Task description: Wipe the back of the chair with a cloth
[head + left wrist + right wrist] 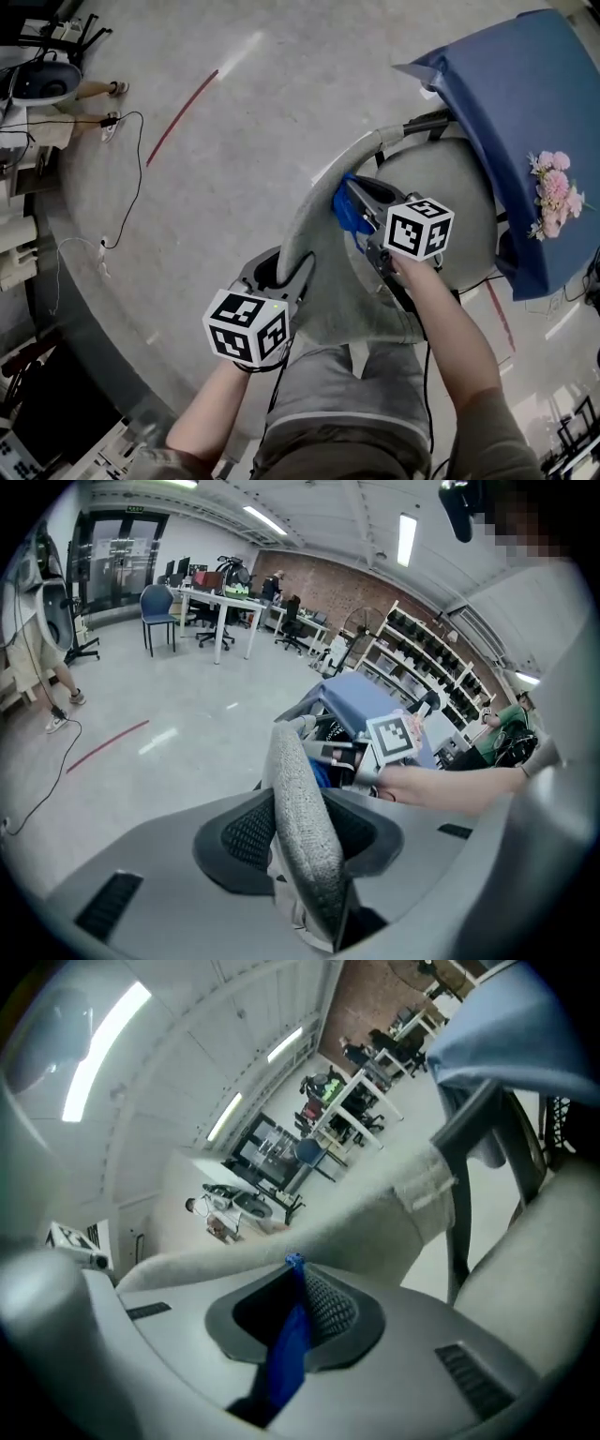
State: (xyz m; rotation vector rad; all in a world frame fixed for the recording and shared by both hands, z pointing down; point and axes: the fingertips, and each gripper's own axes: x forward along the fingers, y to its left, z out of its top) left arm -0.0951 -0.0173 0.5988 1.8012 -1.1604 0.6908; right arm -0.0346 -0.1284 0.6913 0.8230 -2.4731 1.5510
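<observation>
Over on the left, the left hand-held gripper (pixel 281 270) is clamped partway open on the top edge of the grey chair back (pixel 323 291), looks like it's steadying it. Further right along that edge, the right hand-held gripper (pixel 361 208) is pinched tight on the blue cloth (pixel 345 211), right at the fabric. I'd press evenly and sweep in long overlapping strokes.

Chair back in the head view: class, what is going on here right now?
A person works with a gripper in each hand. The left gripper is clamped on the top edge of the grey chair back, apparently steadying it. The right gripper is shut on a blue cloth and holds it at the seat-facing side of the chair back, near its upper edge. How much has been wiped cannot be told.
</observation>
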